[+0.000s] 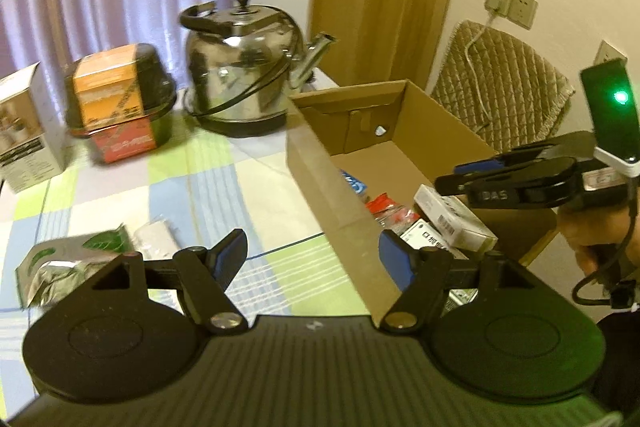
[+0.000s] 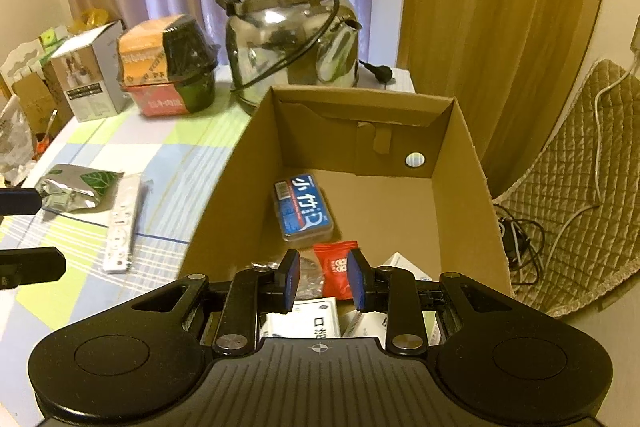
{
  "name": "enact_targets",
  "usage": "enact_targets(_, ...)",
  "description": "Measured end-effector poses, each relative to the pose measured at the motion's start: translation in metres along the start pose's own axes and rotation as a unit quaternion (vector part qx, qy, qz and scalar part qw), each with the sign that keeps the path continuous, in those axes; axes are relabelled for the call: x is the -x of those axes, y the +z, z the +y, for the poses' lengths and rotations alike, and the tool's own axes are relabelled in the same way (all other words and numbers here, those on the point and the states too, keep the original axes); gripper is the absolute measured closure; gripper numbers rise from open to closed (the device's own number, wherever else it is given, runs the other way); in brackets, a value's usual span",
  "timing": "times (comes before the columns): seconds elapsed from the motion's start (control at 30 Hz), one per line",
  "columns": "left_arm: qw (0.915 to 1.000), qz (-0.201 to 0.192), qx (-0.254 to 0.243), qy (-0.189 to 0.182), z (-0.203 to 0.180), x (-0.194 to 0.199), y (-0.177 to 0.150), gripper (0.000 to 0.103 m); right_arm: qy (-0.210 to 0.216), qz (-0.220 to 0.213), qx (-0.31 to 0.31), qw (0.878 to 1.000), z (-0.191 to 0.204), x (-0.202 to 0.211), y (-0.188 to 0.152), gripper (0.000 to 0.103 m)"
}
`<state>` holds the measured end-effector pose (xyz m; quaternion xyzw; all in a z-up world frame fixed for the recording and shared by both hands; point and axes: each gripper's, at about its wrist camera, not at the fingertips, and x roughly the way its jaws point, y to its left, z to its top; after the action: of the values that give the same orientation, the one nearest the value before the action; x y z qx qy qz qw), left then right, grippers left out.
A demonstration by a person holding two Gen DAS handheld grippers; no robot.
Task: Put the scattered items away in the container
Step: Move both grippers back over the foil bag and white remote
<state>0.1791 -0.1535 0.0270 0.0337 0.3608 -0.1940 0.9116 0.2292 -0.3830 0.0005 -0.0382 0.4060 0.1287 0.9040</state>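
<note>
A cardboard box [image 2: 360, 135] stands open on the checked tablecloth. A blue case [image 2: 302, 207], a red sachet [image 2: 338, 267] and white cartons [image 2: 312, 319] lie inside it. My right gripper [image 2: 324, 281] hovers over the box's near end, open, with nothing between its pads. In the left wrist view it [image 1: 450, 177] hangs just above a white carton [image 1: 454, 219]. My left gripper [image 1: 313, 250] is open wide, level with the box's left wall [image 1: 320, 163]. A foil pouch with a green leaf [image 1: 68, 263] and a white remote [image 2: 122, 223] lie on the cloth to the left.
A steel kettle [image 2: 288, 39] with its cord stands behind the box. Stacked noodle bowls [image 2: 168, 67] and a white carton [image 2: 92, 75] sit at the back left. A quilted chair [image 2: 580, 195] with cables is on the right. A hand [image 1: 600, 239] holds the right gripper.
</note>
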Motion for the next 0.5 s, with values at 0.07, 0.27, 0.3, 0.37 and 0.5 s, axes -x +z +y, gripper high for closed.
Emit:
enact_targets(0.07, 1.0, -0.002, 0.005, 0.008, 0.006, 0.009, -0.004, 0.035, 0.001, -0.003, 0.001, 1.0, 0.006, 0.007, 0.0, 0.07)
enact_targets(0.27, 0.999, -0.01, 0.025, 0.035, 0.027, 0.04, -0.021, 0.033, 0.005, -0.012, 0.007, 1.0, 0.029, 0.03, 0.001, 0.07)
enact_targets(0.3, 0.9987, -0.011, 0.029, 0.04, 0.032, 0.045, -0.024, 0.033, 0.007, -0.015, 0.008, 1.0, 0.033, 0.034, 0.001, 0.07)
enact_targets(0.37, 0.998, -0.011, 0.038, 0.049, 0.039, 0.055, -0.032, 0.033, 0.009, -0.019, 0.011, 1.0, 0.043, 0.042, 0.002, 0.07)
enact_targets(0.5, 0.996, -0.008, 0.056, 0.068, 0.053, 0.071, -0.049, 0.033, 0.019, -0.026, 0.018, 0.999, 0.064, 0.054, 0.003, 0.07)
